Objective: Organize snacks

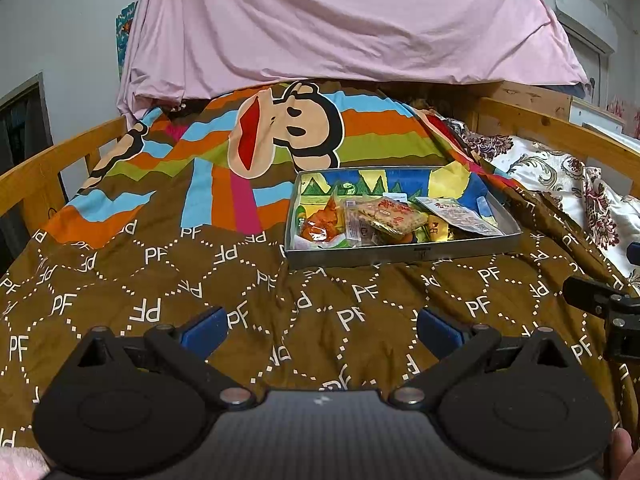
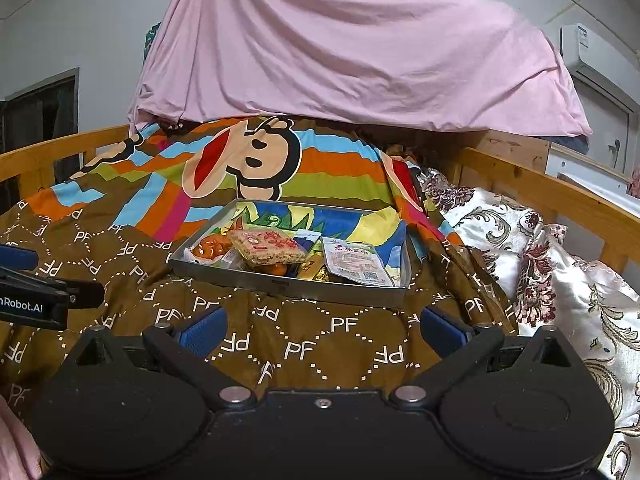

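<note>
Snacks (image 1: 384,220) lay heaped in the tin tray (image 1: 400,254) on the quilt (image 1: 120,288) in your left view, with your left gripper (image 1: 320,328) spread wide, holding nothing. From the right, your right gripper (image 2: 322,328) also gaped empty, short of the tray. That fitted snacks gathered, or awaiting sorting.

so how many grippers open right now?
2. Left gripper open, over the quilt before the tin; right gripper open, likewise.
</note>
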`<state>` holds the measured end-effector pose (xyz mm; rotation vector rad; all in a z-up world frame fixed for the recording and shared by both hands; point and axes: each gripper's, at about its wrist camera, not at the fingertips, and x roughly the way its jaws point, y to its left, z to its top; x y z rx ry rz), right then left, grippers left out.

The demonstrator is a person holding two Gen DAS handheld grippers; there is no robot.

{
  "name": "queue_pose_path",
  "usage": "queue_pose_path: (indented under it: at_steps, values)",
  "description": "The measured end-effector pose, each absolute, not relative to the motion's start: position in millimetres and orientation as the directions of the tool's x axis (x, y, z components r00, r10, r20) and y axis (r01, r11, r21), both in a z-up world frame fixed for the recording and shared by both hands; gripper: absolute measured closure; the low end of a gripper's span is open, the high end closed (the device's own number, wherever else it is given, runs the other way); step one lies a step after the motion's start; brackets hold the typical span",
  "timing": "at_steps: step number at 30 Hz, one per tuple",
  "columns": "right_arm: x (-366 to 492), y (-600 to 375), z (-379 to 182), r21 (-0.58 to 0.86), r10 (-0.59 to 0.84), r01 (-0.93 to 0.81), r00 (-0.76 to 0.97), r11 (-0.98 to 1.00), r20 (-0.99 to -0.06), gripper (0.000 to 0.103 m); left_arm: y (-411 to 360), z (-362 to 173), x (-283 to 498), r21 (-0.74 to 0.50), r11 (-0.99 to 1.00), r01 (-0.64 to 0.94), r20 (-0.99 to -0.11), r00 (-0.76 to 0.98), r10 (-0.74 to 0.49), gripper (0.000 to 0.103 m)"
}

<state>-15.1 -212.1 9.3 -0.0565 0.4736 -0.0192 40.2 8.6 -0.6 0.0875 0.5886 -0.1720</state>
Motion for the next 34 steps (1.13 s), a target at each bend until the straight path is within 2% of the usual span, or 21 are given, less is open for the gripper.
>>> queue_pose_path:
  at_steps: [27, 34]
  values:
    - [-14.1, -209.5, 9.2, -0.061, -0.030, 0.002, 0.887, 0.998, -0.461, 0.001, 8.6, -1.4, 39.6, 0.038, 0.985, 0.171, -0.570, 0.813, -0.119, 0.000]
    - [-15.6, -206.4, 7.0, -0.065, -0.030, -0.001, 0.885, 0.998, -0.465, 0.001, 12.5, 2.4, 40.0, 0.004, 0.981, 0.193, -0.560, 0.813, -0.158, 0.000]
